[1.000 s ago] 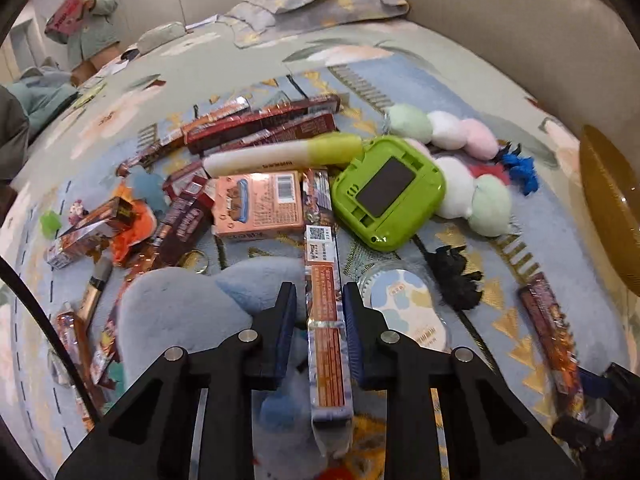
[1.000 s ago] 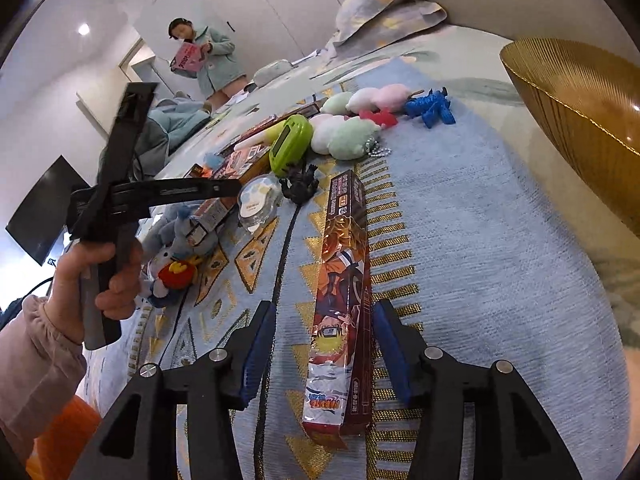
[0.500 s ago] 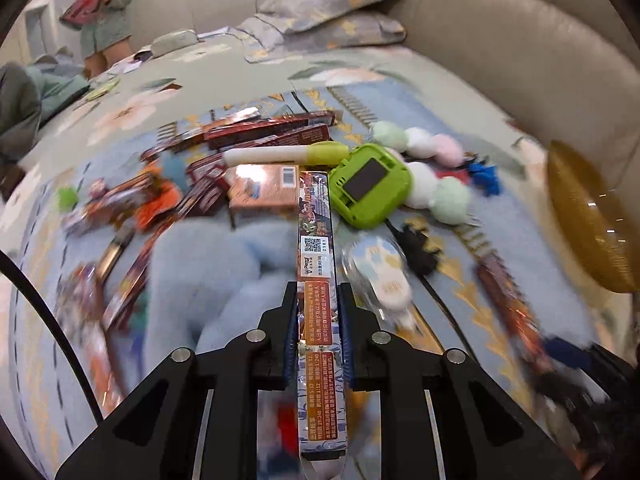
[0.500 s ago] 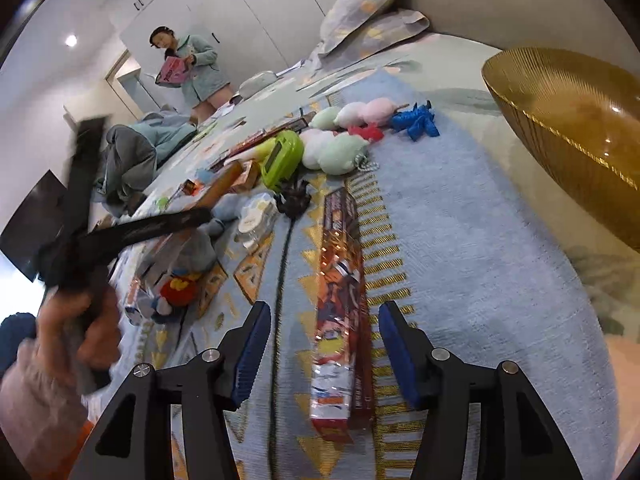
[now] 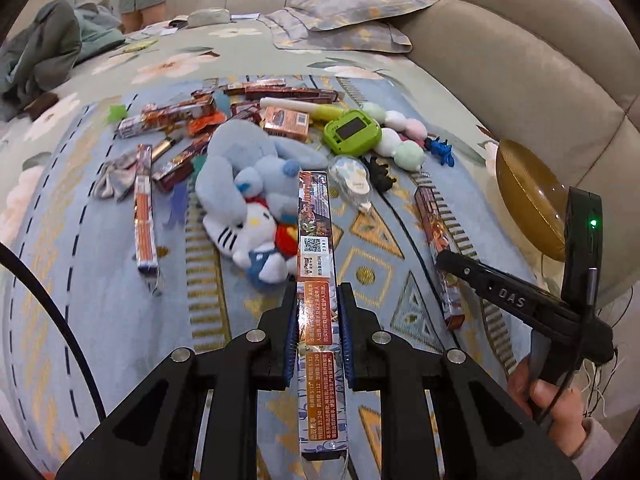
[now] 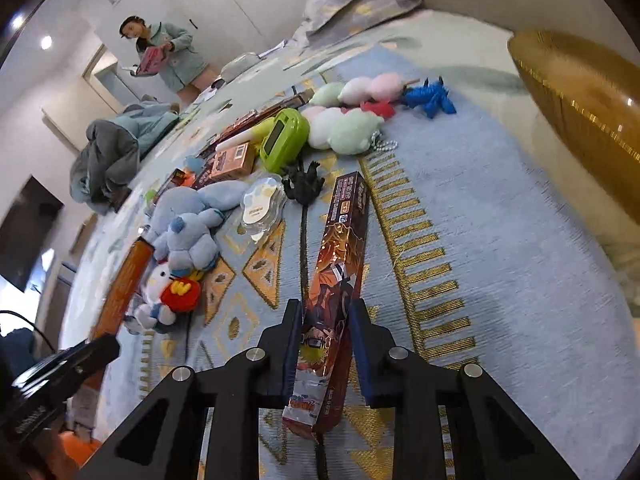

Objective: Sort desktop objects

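Jaws of both grippers now pinch card packs: the left gripper (image 5: 318, 334), already clamped, has lifted its long pack (image 5: 316, 280) clear of the plush toys (image 5: 248, 204), while the right gripper (image 6: 322, 354), spread a moment ago, has closed on the orange pack (image 6: 338, 280) lying on the blanket (image 6: 500, 240). Both packs look ready to carry off; the gold bowl (image 6: 580, 112) sits beyond.

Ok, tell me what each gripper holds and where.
Left gripper: long card pack, clamped near its near end. Right gripper: Naruto pack, fingers flanking its near end; closure unclear.
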